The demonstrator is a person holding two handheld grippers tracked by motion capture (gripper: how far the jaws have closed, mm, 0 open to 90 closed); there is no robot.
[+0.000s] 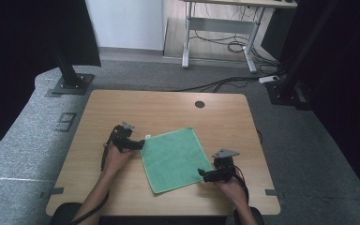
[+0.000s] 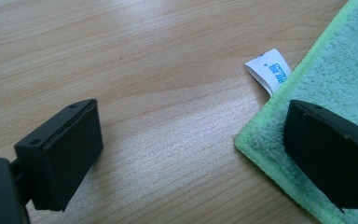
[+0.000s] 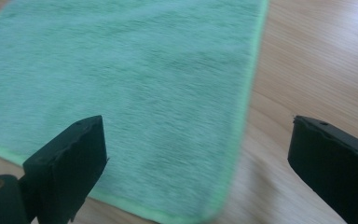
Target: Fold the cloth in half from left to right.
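A green cloth (image 1: 176, 158) lies flat on the wooden table (image 1: 168, 110), a little skewed. My left gripper (image 1: 139, 144) sits at the cloth's left corner, open; in the left gripper view (image 2: 193, 154) one jaw hangs over the cloth's corner (image 2: 265, 144) and the other over bare wood, with a white label (image 2: 269, 71) sticking out from the cloth's edge. My right gripper (image 1: 202, 174) is open at the cloth's near right corner; in the right gripper view (image 3: 200, 158) its jaws straddle the cloth's corner (image 3: 121, 93), which looks blurred.
A dark round cable hole (image 1: 199, 104) sits near the table's far edge. Two black stand bases (image 1: 70, 84) (image 1: 281, 89) rest on the grey floor beyond the table. A white-legged desk (image 1: 220, 28) with loose cables stands farther back.
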